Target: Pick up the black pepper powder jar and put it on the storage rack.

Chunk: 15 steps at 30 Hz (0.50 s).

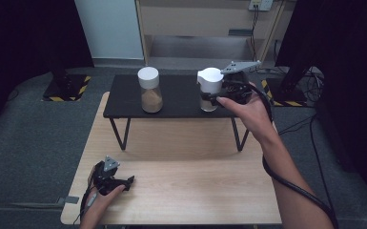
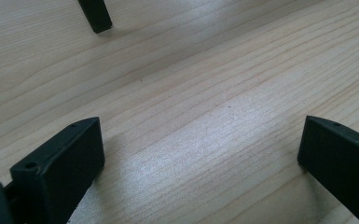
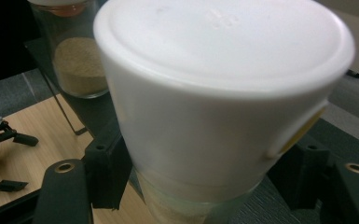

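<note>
I am working from the left side first. My left gripper is resting low on the wooden table at its near left corner, with the hand wrapped around its body. In the left gripper view its two black jaws are standing wide apart with bare wood grain between them, so it is gripping nothing. One foot of the black shelf is showing at the far edge of that view.

Moving right, the black shelf is standing across the far half of the table. On its left part a glass jar with a white lid is sitting upright, partly filled with a brown powder, well apart from either gripper.

Further right, I am holding my right gripper at the right part of the shelf, clamped on the second jar. This jar is wearing a tall white cap, and the jaws are pressing the clear glass just beneath that cap, one on each side. The jar is standing roughly upright over the shelf top; I cannot tell whether its base is touching the shelf. My right hand is coming in from the near right.
</note>
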Available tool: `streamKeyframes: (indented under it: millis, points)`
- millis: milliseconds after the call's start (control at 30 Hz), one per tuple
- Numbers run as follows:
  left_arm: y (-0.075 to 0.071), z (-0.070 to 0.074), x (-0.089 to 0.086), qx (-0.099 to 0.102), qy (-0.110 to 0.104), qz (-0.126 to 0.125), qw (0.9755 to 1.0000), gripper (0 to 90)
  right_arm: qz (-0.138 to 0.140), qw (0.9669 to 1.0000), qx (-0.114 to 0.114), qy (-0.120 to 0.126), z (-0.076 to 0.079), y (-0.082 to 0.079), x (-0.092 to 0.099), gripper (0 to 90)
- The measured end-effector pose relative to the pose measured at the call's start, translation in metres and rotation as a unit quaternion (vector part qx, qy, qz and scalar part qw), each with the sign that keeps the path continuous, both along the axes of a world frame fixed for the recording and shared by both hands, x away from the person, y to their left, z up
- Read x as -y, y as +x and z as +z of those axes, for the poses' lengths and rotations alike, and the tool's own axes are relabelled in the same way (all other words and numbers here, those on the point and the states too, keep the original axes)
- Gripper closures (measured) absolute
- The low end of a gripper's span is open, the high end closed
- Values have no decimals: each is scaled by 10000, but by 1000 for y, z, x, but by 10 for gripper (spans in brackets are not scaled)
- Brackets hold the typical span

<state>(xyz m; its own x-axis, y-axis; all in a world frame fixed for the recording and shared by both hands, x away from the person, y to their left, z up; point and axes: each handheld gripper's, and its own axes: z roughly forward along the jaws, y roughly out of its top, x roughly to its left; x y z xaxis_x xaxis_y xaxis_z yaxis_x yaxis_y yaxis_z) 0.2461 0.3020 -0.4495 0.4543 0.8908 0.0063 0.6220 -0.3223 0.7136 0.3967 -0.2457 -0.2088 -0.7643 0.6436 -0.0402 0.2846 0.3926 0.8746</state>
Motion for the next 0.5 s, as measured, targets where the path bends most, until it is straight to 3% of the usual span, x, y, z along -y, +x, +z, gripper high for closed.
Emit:
streamKeyframes:
  millis: [500]
  points:
    - [0,0,0,0,0,-7,10000,0,-198,9998,-92,13,-12,8,3,315]
